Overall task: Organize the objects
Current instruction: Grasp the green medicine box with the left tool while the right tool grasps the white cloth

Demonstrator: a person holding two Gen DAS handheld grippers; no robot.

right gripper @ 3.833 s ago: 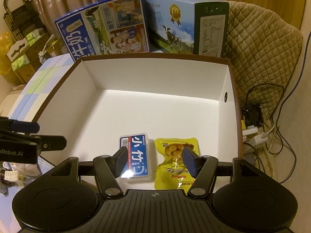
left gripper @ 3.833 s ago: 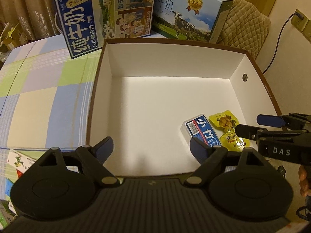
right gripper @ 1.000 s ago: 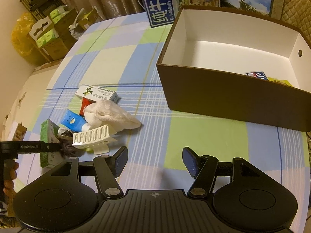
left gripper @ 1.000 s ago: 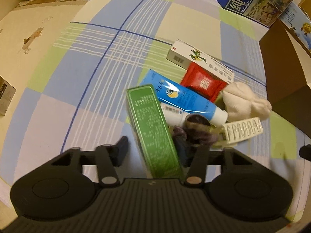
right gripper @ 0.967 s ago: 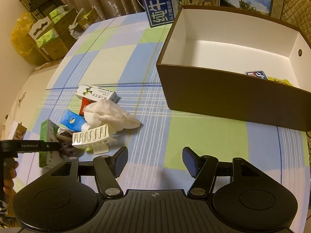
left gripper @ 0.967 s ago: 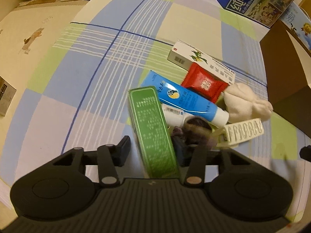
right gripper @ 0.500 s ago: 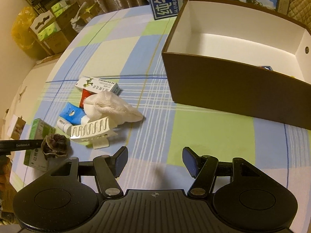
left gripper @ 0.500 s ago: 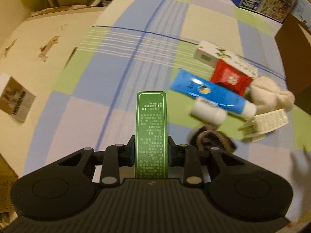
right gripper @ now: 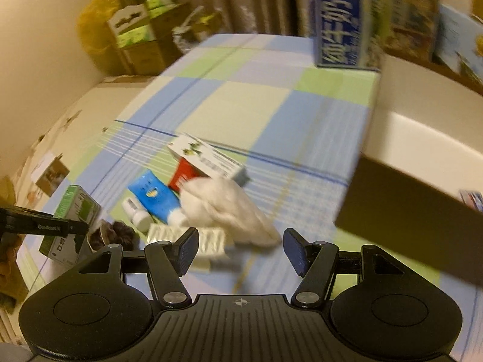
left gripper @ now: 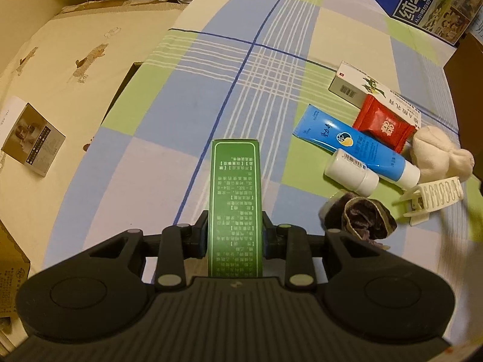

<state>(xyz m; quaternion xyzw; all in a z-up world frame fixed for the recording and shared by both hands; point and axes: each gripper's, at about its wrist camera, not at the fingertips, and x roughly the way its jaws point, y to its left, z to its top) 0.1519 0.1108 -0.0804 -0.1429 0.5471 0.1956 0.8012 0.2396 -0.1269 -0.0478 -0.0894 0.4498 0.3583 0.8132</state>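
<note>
Gripper-wise, the left gripper (left gripper: pixel 235 236) is clamped on the green box (left gripper: pixel 235 199), held just above the checked surface (left gripper: pixel 211 60) — best kept level and carried clear of the pile to the brown box (right gripper: pixel 422 205). The right gripper (right gripper: pixel 241 252) is spread wide, holding nothing. Left on the cloth are counted one blue tube (left gripper: pixel 353 143), one white bottle (left gripper: pixel 350 172), one red packet (left gripper: pixel 382 123) — more besides.

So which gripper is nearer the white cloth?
Right. The right gripper hovers open just in front of the cloth; the left gripper holds the green box farther left.
</note>
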